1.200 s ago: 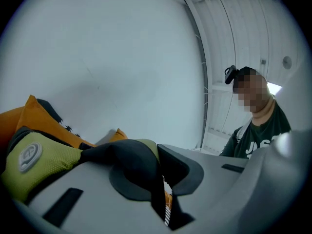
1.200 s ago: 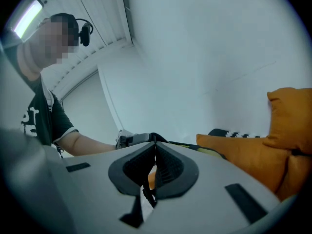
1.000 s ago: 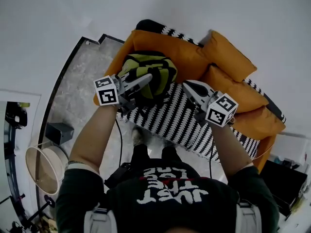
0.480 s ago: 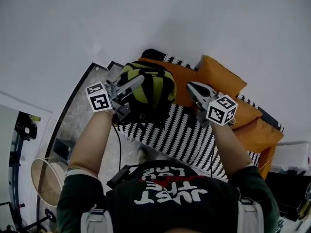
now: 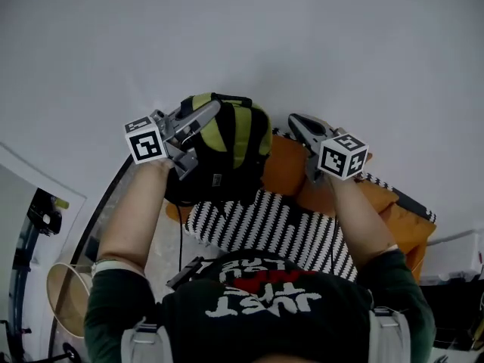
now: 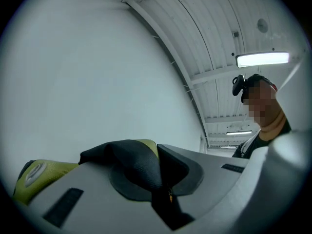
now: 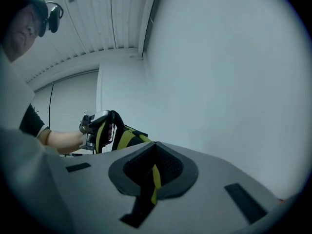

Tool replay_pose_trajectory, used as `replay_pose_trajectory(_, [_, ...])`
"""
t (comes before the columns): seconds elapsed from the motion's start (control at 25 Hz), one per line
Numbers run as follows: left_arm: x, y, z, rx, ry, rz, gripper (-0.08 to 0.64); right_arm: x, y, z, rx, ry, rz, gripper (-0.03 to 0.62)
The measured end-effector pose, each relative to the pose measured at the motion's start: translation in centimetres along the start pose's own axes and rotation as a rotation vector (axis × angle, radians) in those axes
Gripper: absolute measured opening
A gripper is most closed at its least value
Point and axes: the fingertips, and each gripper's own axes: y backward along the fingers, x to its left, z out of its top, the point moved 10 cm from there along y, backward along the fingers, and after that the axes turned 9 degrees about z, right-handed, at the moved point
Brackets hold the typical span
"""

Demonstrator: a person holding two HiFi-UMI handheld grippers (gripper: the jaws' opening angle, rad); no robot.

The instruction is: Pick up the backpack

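Observation:
The black and yellow-green backpack (image 5: 231, 146) hangs in the air in front of the white wall, above the sofa. My left gripper (image 5: 214, 109) is at its top left, shut on a fold of its black strap (image 6: 134, 162); the bag's green side (image 6: 34, 177) shows just beyond. My right gripper (image 5: 293, 119) is level with it, a little to the right of the bag. Its jaws are shut with a thin yellow strap (image 7: 155, 177) pinched between them. The right gripper view shows the backpack (image 7: 124, 136) hanging from the left gripper (image 7: 92, 126).
Below lies an orange sofa (image 5: 286, 166) with a black-and-white striped throw (image 5: 280, 225) over its seat. A round pale basket (image 5: 64, 297) stands on the floor at the lower left. The white wall (image 5: 242, 44) fills everything ahead.
Both grippers have risen together. The backpack has come up off the sofa's left end and now hangs in front of the wall.

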Motion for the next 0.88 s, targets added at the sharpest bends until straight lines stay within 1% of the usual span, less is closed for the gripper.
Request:
replay_pose_trajectory(0.24, [-0.9, -0.9, 5.3, -0.016, -0.055, 0.036, 0.043, -0.5, -1.1, 4.7, -0.02, 0.044, -0.004, 0.029])
replay_pose_trajectory(0.28, [-1.1, -0.7, 6.6, -0.021, -0.064, 0.042, 0.043, -0.3, -1.5, 5.9, -0.021, 0.049, -0.004, 0.029])
replay_pose_trajectory(0.32, [-1.3, -0.5, 8.6, -0.029, -0.07, 0.046, 0.043, 0.2, -2.0, 7.8, -0.019, 0.056, -0.004, 0.029])
replay_pose_trajectory(0.36, [-1.8, -0.2, 11.5, -0.041, -0.072, 0.049, 0.043, 1.0, -2.7, 10.7, -0.013, 0.065, -0.004, 0.029])
replay_pose_trajectory(0.44, [-2.7, 0.4, 18.7, -0.071, -0.07, 0.052, 0.043, 3.0, -4.6, 17.9, 0.01, 0.088, -0.006, 0.029])
replay_pose_trajectory(0.48, [-2.9, 0.5, 21.7, -0.083, -0.071, 0.051, 0.043, 3.7, -5.6, 20.8, 0.021, 0.096, -0.007, 0.029])
replay_pose_trajectory(0.52, [-2.9, 0.6, 23.6, -0.09, -0.074, 0.048, 0.043, 4.0, -6.3, 22.5, 0.026, 0.101, -0.005, 0.029])
replay_pose_trajectory(0.56, [-2.8, 0.7, 24.5, -0.094, -0.081, 0.045, 0.043, 3.9, -6.9, 23.0, 0.024, 0.105, -0.001, 0.029])
replay_pose_trajectory(0.64, [-2.9, 0.8, 24.7, -0.095, -0.115, 0.052, 0.043, 3.3, -7.2, 22.2, 0.005, 0.119, 0.01, 0.029])
replay_pose_trajectory(0.72, [-3.9, 1.0, 24.7, -0.091, -0.152, 0.066, 0.043, 3.3, -6.6, 21.2, -0.015, 0.135, 0.02, 0.029])
replay_pose_trajectory(0.88, [-5.7, 0.6, 25.2, -0.086, -0.191, 0.067, 0.043, 3.2, -5.0, 20.1, -0.037, 0.138, 0.026, 0.029])
